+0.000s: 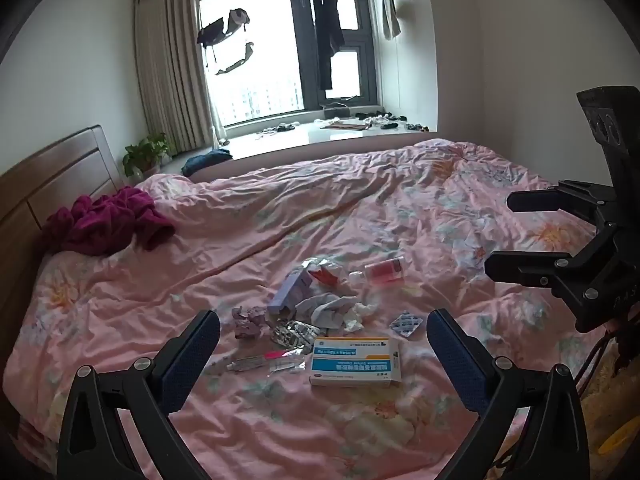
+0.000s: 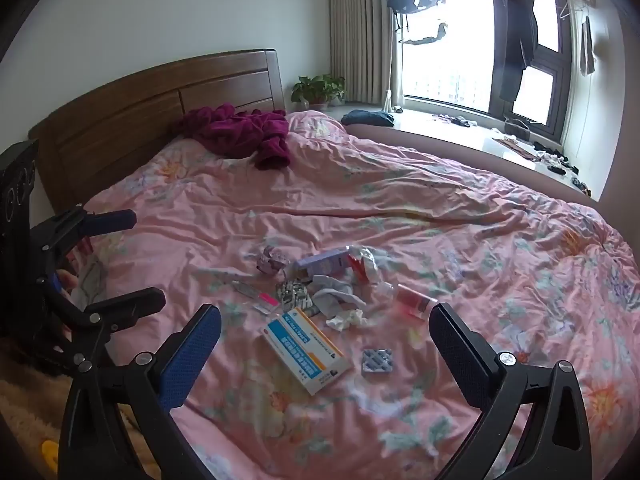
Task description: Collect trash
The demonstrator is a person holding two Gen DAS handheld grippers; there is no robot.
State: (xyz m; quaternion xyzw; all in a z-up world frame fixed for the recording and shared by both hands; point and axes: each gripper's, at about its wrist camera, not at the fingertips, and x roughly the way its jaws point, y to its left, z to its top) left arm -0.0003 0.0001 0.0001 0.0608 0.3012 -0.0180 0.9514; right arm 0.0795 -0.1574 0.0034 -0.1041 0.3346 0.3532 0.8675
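Blue-labelled medicine box point(image 1: 355, 362) between spread jaws

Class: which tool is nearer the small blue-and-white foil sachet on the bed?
Right. The right tool hovers just before the sachet; the left tool is farther left.

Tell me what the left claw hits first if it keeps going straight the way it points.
Probably the white and blue medicine box: it lies nearest, between the open left claw fingers. Depth is uncertain, so the pink bedspread could come first.

Trash pile point(image 1: 320, 304) lies on pink bedspread point(image 1: 240, 240) beyond the gaping left tool point(image 1: 323, 338).
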